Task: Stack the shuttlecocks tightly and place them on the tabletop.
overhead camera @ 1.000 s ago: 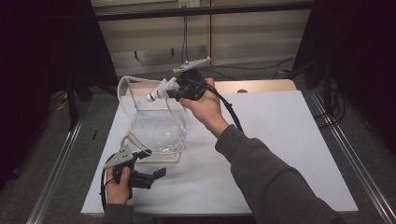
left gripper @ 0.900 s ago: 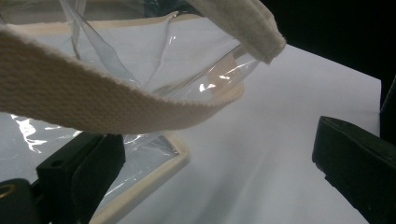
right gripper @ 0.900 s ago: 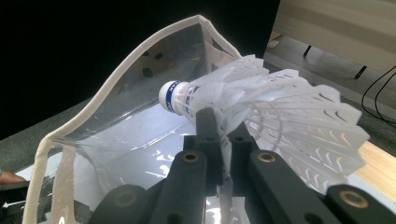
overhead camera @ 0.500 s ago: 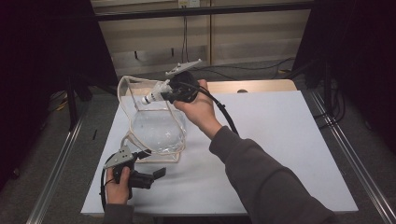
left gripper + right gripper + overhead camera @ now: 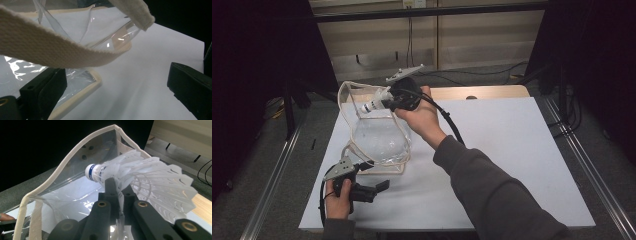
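Shuttlecock (image 5: pixel 140 180) sits clamped in your right hand-held gripper (image 5: pixel 117 195) over the bag (image 5: pixel 379 135); your left hand-held gripper (image 5: pixel 112 92) gapes empty, near-left.

White shuttlecock (image 5: pixel 140 180) tilted over the open mouth of upright clear bag (image 5: pixel 379 137)

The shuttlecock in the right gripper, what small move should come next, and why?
Probably ease the right gripper forward and down: its jaws clamp the shuttlecock by its feathers, cork end pointing into the clear bag, whose mouth stands open just below it.
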Available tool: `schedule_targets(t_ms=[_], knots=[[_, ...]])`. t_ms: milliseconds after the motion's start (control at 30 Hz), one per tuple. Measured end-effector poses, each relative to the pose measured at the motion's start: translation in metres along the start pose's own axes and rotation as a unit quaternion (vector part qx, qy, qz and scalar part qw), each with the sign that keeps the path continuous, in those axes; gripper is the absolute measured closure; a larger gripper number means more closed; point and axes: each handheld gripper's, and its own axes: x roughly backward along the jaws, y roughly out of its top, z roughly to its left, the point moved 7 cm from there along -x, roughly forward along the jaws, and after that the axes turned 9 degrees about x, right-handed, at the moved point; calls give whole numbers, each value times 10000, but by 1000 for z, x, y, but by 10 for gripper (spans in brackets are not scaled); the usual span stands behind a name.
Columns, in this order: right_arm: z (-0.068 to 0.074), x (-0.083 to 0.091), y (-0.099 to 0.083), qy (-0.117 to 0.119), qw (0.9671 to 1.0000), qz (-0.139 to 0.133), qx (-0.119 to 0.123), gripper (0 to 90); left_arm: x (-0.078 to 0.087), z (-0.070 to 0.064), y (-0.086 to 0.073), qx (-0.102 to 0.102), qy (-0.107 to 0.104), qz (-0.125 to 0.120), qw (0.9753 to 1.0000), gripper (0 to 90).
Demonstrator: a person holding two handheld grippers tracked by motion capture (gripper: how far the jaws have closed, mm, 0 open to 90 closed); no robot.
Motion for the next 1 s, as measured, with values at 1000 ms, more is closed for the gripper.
schedule_targets(t_ms=[1000], knots=[[16,-28,5,25,9999,149,19,877,1,2,0,66,-97,-46,9999,27]])
